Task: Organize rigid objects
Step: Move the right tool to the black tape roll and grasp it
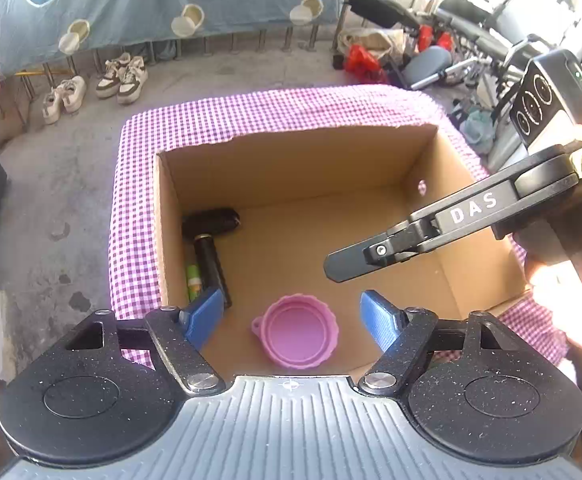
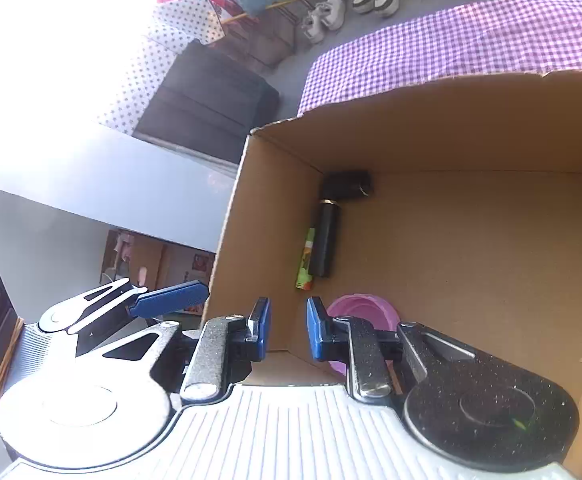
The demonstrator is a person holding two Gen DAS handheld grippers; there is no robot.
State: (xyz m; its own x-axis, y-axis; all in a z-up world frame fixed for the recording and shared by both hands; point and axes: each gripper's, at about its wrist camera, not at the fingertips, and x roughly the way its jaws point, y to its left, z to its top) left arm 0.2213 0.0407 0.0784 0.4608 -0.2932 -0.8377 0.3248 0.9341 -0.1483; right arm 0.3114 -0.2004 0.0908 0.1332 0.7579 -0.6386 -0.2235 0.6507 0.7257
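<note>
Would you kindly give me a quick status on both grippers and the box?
Left gripper open, empty, over the pink bowl lying in the cardboard box. Right gripper nearly shut, empty. Black hammer and green tube along the box's wall. Nothing in the way.

the left gripper [image 1: 293, 312] has a ribbed grey housing along the bottom of the left wrist view, with a small crosshair mark at its top centre. two speckled black discs flank it, each with a raised oval. black link arms, pinned by silver round-head screws, carry ridged blue pads [image 1: 205, 314]. the right gripper [image 2: 288, 330] has the same build: blue pads, black speckled links, silver screws. seen at the right of the left wrist view, its black arm reads "das" in white, and its body bears three white circle markings and a handwritten label.
</note>
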